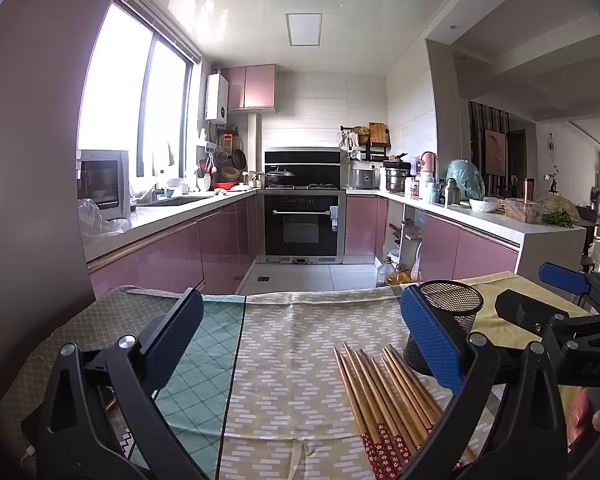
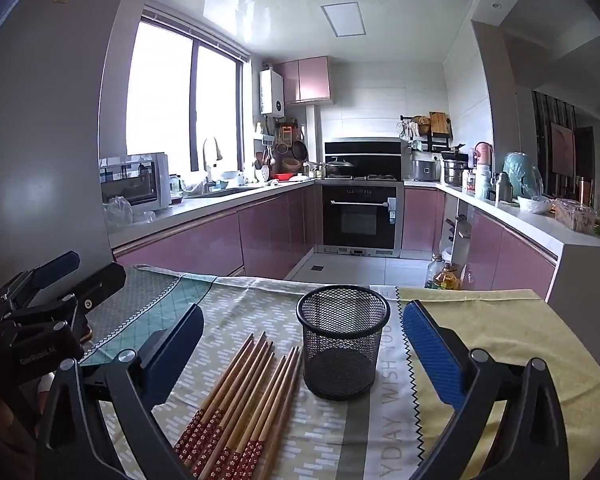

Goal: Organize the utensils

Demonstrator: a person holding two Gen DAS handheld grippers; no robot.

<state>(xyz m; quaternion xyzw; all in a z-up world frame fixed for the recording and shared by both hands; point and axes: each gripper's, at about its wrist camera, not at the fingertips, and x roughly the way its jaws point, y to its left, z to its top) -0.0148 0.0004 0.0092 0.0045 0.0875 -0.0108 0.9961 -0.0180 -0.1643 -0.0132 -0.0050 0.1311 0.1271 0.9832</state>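
Wooden chopsticks (image 2: pixel 244 396) lie in a loose row on the cloth-covered counter (image 2: pixel 500 332), between the spread fingers of the right tool (image 2: pixel 302 356). Their long axes run from near to far, leaning slightly right: plain tips point away toward the kitchen, red-patterned ends point back at the tool. Those near ends are cut off by the frame edge. A black mesh holder (image 2: pixel 343 344) stands upright just right of the tips, close beside them.

Seen from the left tool (image 1: pixel 302 344), also wide open and holding nothing, the chopsticks (image 1: pixel 384 396) sit toward its right finger, which hides part of the holder (image 1: pixel 452 320) and the rightmost sticks. The right tool (image 1: pixel 540 300) hangs beyond, partly out of frame.
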